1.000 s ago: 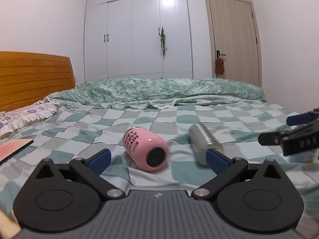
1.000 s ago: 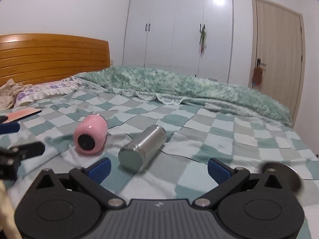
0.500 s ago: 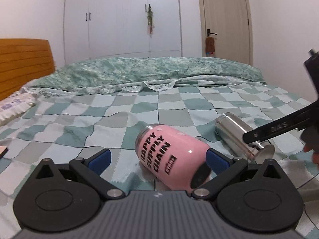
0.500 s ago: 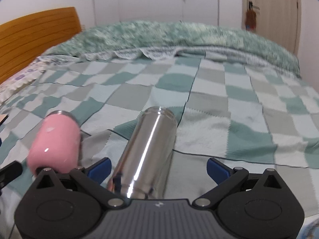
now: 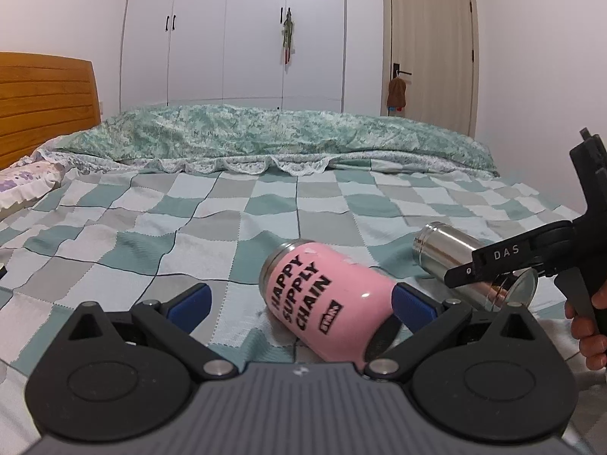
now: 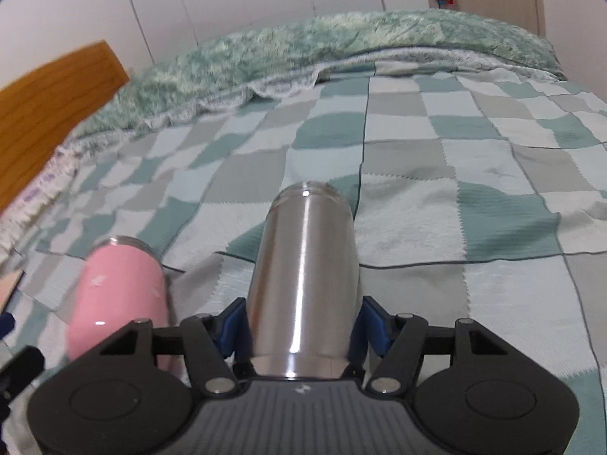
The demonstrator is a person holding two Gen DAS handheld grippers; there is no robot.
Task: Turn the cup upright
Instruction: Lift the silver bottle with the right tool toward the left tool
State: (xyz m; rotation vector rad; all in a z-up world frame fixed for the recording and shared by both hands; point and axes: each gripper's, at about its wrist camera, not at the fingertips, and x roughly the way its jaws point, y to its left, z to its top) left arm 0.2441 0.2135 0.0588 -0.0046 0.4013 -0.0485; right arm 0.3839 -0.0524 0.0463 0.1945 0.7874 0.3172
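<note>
A pink cup (image 5: 326,303) with black lettering lies on its side on the checked bedspread, between the fingers of my open left gripper (image 5: 299,301), nearer the right finger. It also shows in the right wrist view (image 6: 121,288). A steel cup (image 6: 303,276) lies on its side too. My right gripper (image 6: 303,322) has closed in around its near end, with both blue pads at its sides. In the left wrist view the steel cup (image 5: 447,258) lies to the right, with the right gripper's body across it.
The checked bedspread (image 5: 227,220) covers the bed. A rumpled green quilt (image 5: 265,136) lies along the far side. A wooden headboard (image 5: 45,102) and a pillow (image 5: 26,185) are at the left. A hand (image 5: 588,326) holds the right gripper.
My right gripper has moved forward onto the steel cup and its fingers have closed in on it. My left gripper has moved closer around the pink cup.
</note>
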